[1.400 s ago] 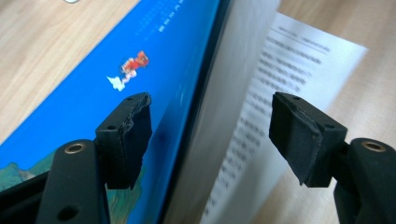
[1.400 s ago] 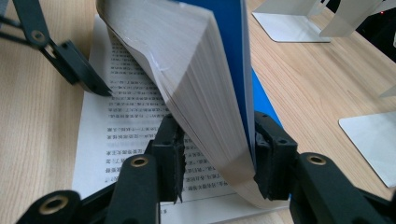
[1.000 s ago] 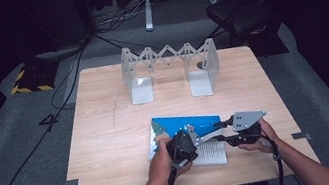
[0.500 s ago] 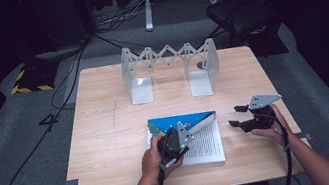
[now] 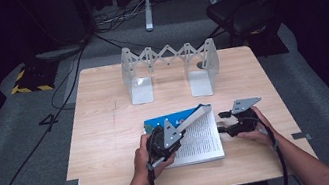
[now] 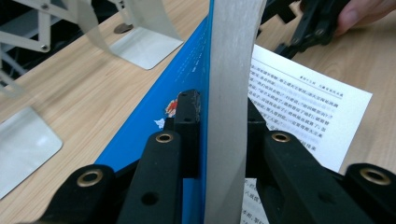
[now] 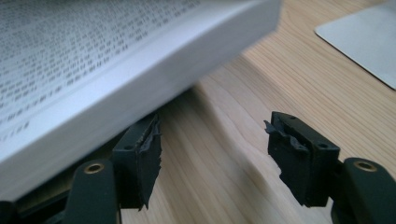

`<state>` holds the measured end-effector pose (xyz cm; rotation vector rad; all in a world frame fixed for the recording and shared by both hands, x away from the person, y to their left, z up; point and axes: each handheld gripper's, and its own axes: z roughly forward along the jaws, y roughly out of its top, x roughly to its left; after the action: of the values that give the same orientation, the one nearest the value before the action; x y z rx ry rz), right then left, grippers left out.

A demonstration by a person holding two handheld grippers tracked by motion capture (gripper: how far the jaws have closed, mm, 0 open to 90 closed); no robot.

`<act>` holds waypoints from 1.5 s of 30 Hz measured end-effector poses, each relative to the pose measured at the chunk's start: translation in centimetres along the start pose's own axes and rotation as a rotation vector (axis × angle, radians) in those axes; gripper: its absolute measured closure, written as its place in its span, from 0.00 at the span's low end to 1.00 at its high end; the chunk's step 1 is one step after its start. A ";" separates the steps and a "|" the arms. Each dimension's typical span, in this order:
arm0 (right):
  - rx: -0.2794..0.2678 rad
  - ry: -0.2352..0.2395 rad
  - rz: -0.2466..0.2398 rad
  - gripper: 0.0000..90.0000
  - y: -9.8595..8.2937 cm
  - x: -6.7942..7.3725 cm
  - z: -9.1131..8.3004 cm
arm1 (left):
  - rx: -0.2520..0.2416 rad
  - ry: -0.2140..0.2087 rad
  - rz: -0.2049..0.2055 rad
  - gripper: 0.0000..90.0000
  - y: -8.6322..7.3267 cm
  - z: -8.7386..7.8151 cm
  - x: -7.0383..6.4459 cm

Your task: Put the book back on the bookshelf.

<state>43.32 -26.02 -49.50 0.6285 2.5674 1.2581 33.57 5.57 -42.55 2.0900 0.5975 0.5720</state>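
Book [image 5: 200, 137] lies open at table's [image 5: 108, 132] near edge, 6 o'clock of metal rack [image 5: 168, 66]. Left gripper [image 5: 163, 143] clamps blue cover plus wad of pages, lifted edge-up. Right gripper [image 5: 226, 127] at book's 3 o'clock, jaws spread, gripping nothing.

Judgement: keep clamp firm, swing wad over slowly, steady lower block with right.

Left gripper view: jaws squeezing page wad [image 6: 231, 93], printed page [image 6: 303, 112] flat beyond. Right gripper view: page-block edge [image 7: 154, 70] beside its left jaw, bare wood between jaws.

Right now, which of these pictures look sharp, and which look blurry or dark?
High view: table lit, surroundings nearly black. Left gripper view: book print sharp, the near jaws soft. Right gripper view: the page edge is blurred, the wood grain clearer.
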 end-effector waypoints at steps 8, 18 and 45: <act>-0.172 -0.017 -0.016 0.50 1.5 0.5 -2.0 | -0.042 -0.071 -0.054 0.82 0.0 -0.3 0.7; -0.242 -0.052 -0.040 0.53 4.1 1.6 -3.1 | 0.000 -0.057 -0.020 0.83 -0.4 -1.4 -0.3; -0.303 -0.073 0.005 0.60 7.1 1.8 -3.3 | -0.173 -0.192 -0.136 0.81 -1.2 -1.1 1.4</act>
<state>42.48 -23.65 -41.82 0.6033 2.2537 1.5539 33.73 7.72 -42.76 1.8983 0.5542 0.3286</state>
